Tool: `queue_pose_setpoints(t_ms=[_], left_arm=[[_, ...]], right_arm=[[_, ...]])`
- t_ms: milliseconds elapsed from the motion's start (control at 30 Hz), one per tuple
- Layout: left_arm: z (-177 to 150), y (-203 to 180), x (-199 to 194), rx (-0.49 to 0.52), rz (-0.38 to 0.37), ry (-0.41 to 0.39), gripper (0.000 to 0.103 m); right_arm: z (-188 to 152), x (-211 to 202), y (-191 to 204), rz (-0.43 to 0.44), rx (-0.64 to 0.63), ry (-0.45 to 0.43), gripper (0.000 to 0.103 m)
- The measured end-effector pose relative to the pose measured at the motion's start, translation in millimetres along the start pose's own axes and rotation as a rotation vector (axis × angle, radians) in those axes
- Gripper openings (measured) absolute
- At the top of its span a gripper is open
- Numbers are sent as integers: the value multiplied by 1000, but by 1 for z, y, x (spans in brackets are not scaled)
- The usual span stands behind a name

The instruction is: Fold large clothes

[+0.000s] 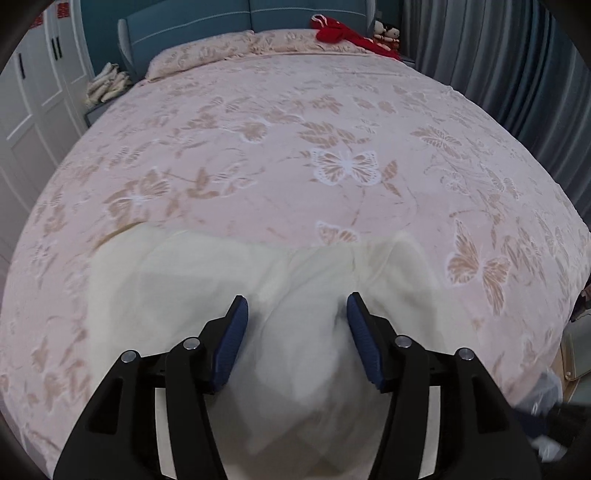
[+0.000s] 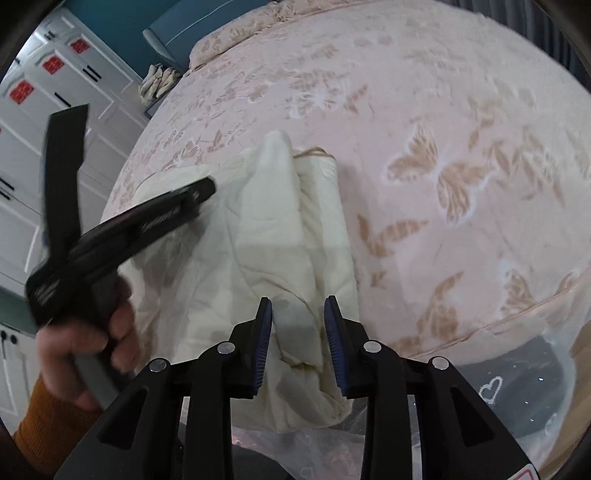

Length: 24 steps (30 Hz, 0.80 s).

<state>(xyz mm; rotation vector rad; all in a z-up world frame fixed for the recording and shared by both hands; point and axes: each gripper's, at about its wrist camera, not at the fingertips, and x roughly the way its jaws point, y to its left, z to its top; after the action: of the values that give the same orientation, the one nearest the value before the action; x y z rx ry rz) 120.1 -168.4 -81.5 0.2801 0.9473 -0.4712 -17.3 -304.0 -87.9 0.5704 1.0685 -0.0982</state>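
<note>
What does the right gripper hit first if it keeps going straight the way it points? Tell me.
Most likely the cream garment folded on the pink bedspread. The right gripper points down at it with jaws apart, the cloth's near fold showing between them. Depth is unclear.

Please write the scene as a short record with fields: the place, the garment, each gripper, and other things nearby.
place: bed with pink butterfly bedspread
garment: cream garment, partly folded, lying near the bed's near edge
left gripper: open above the garment, cloth seen between the pads but not pinched
right gripper: open, narrower gap, over the garment's near end
left hand: holds the left gripper's handle, orange sleeve at the wrist
other things: red cloth and dolls by the headboard; white wardrobe beside the bed
</note>
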Motion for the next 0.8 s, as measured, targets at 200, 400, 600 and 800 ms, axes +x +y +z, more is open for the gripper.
queue_pose_setpoints(t_ms=[200,400,600,800], left_arm=[[-11,34,-41,-82,1,13,55],[-46,98,-59,-293,-72,77,60],[-87,136,-61,-443,-125,143,60],[-95,132,-63,-402,-109,133,66]], right_arm=[[-9,-9,7,-62,-16,9,42],[-11,-1,13,-176,-81,39,46],[-16,14,33,-306,-215,54,47],[-17,17,37,-343,-225,63,55]])
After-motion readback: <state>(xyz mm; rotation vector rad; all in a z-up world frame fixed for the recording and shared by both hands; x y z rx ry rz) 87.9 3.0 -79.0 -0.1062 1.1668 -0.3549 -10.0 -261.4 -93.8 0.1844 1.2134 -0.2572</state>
